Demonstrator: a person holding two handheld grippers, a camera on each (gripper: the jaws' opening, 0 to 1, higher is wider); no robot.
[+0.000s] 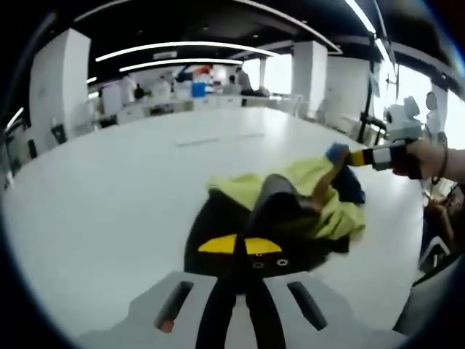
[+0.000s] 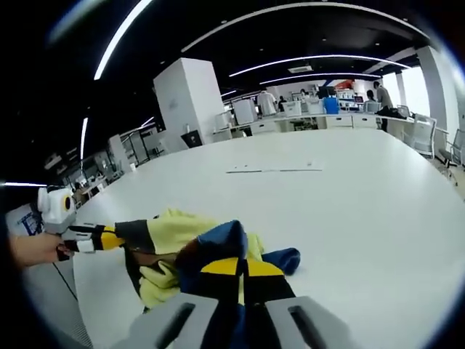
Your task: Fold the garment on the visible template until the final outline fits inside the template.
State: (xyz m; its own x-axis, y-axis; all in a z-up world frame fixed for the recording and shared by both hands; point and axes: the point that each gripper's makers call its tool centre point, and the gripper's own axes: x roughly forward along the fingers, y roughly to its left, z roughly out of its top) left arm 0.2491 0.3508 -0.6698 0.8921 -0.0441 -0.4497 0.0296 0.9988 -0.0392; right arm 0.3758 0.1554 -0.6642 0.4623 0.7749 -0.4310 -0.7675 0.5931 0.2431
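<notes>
Left gripper view, going left to right: white table [image 1: 109,189] running bare at the left, thin marks [image 1: 218,138] lying farther back, maybe template lines, too faint to confirm. Centre: left gripper [image 1: 243,251] pointing at the garment [image 1: 305,196], jaws closed together over dark and yellow fabric; holding it, by the look. Garment bunching in a crumpled heap, yellow with grey, dark and blue parts, sitting on the table just ahead of the jaws. Right side: the right gripper [image 1: 341,154] reaching in, pinching a blue edge near the top of the heap, a hand [image 1: 425,156] gripping its handle.

Right gripper view, left to right: the left gripper [image 2: 125,237] coming in from the left, closed on the yellow cloth. Right gripper [image 2: 243,273] at the bottom centre, jaws shut with blue and yellow fabric bunched over them. Blue cuff [image 2: 283,258] trailing just beside. Open table [image 2: 378,218] at the right.

Handling, judged: soft, light, limp, sagging between grips, slipping if pinched thin. Best taking hold at hems or corners, not mid-heap; spreading flat before folding. Not yet folded.
</notes>
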